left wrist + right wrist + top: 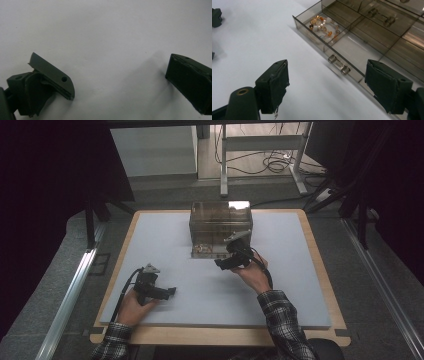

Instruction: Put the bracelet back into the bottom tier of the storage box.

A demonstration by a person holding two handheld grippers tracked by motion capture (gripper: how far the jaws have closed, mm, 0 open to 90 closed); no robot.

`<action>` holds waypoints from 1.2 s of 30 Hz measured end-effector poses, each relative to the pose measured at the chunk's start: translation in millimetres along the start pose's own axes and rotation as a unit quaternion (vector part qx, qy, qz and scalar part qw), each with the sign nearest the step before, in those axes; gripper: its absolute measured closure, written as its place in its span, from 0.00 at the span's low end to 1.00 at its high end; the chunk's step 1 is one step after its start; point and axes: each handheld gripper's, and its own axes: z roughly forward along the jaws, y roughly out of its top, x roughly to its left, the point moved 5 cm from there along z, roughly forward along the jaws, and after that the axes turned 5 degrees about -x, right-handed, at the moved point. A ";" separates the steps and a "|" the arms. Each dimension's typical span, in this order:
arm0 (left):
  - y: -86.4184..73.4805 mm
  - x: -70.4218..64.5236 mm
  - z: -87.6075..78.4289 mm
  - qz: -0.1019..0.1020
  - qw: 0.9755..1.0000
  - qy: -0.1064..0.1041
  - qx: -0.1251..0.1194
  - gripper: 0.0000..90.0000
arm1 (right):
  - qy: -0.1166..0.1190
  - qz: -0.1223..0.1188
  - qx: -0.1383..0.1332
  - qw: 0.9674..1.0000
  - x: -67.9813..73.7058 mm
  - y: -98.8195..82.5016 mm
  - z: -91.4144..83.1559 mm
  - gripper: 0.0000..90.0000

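On the matte pale-grey bench [165, 245], the left gripper [171, 291] rests low at the near left, its blocky black fingers [53, 76] spread wide apart over bare surface. Farther right stands a smoky, see-through plastic drawer cabinet [220, 220], boxy and glossy. Its bottom drawer [342, 47] is pulled out, with a beaded amber-and-clear bracelet [322, 25] lying in one compartment. The right gripper [325, 87] hovers just before the drawer's clear cylindrical handle [338, 65], its padded fingers apart.

Smoked clear drawer cabinet [220, 222] at the far centre of the table [165, 245]; right gripper [223, 264] just before it, left gripper [170, 292] near the front-left edge.
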 end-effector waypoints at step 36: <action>0.0 0.0 0.0 0.000 1.000 0.000 0.000 0.00 | -0.016 -0.003 0.028 0.999 -11.3 -47.7 -39.8 0.09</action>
